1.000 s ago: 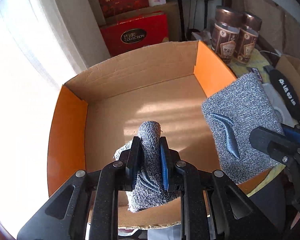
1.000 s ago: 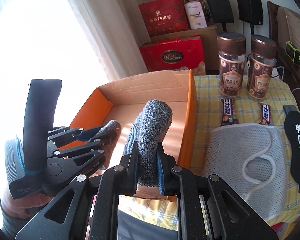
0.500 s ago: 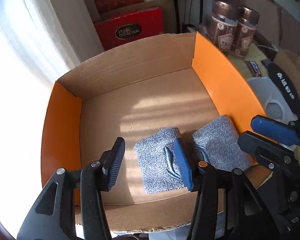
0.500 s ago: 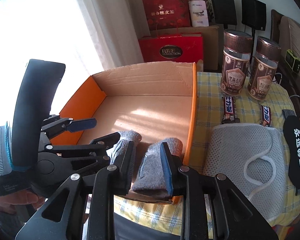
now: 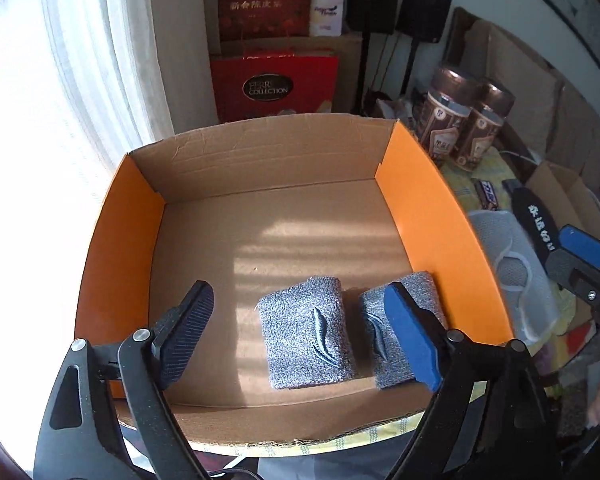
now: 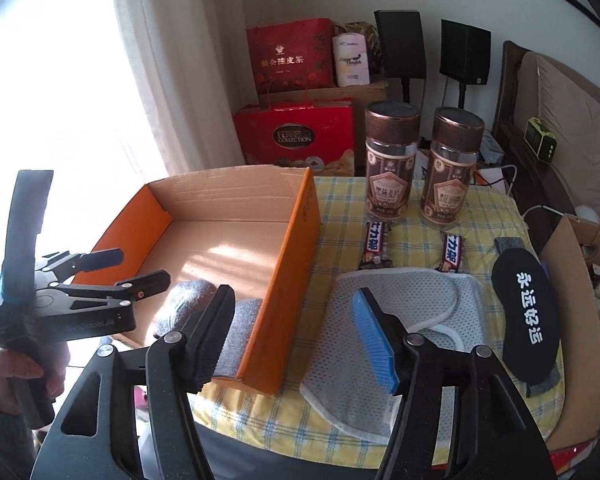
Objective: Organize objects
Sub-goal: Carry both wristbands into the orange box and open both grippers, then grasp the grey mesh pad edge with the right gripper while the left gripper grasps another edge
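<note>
Both tools, left (image 5: pixel 300 344) and right (image 6: pixel 296 336), tilt downward, jaws just spread, gripping nothing.

Saw a white curtain (image 6: pixel 172 80) glowing bright at the left. Noted beside it a red gift bag (image 6: pixel 294 136) on the floor, with a red gift box (image 6: pixel 290 56) and a white tissue pack (image 6: pixel 350 60) atop a brown carton (image 6: pixel 364 88) behind. Spotted two black speakers (image 6: pixel 400 44) on stands against the wall. Found a small green clock (image 6: pixel 542 142) beside a tan cushion (image 6: pixel 572 128) at the right.
</note>
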`<state>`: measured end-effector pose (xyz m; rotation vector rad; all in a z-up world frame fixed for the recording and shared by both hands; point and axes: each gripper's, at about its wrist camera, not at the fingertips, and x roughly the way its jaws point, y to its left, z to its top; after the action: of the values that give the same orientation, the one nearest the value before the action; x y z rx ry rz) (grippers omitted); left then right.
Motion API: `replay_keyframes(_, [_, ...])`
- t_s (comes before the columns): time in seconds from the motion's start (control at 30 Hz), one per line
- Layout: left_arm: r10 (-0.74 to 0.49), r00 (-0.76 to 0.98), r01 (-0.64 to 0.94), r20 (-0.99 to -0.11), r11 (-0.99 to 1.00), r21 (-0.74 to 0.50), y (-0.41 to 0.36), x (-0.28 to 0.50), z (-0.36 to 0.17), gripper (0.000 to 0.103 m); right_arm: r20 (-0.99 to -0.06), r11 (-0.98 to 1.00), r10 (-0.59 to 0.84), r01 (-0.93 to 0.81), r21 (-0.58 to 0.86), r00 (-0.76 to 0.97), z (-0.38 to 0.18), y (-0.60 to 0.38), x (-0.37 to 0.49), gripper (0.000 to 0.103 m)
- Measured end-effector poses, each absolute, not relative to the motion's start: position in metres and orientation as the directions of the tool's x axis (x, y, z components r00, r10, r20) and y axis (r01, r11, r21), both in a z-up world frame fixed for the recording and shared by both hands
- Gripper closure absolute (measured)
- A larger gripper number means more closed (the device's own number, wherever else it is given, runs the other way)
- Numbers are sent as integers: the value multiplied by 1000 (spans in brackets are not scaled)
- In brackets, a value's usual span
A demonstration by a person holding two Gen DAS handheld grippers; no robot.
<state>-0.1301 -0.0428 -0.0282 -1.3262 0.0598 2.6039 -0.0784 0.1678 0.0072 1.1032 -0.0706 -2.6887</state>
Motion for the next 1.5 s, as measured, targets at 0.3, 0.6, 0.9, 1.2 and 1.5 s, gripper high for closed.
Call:
replay_keyframes(0.3, [322, -570, -307, -756, -937, -168, -7, -112, -10, 6, -701, -995, -100, 54, 87, -706, 11, 233, -72, 29])
replay_keyframes(0.6, [397, -512, -401, -761, -895, -197, 46, -105, -7, 6, -748, -996, -6, -62, 62, -664, -16, 285, -67, 29])
replay_keyframes(0.9, [421, -468, -434, -777, -875, -213, 83, -109, -11, 10, -813, -995, -12, -71, 65, -582, -60, 305, -80, 38])
replay_keyframes(1.2, [415, -451, -441, -790, -873, -207, 94, -107, -15, 10, -864, -996, -44, -46, 77, -502, -96, 301, -99, 50])
replay_keyframes(1.5, [418, -443, -456, -793, -867, -202, 108, -106, -17, 10, -881, -996, -32, -53, 65, -472, -106, 303, -107, 49])
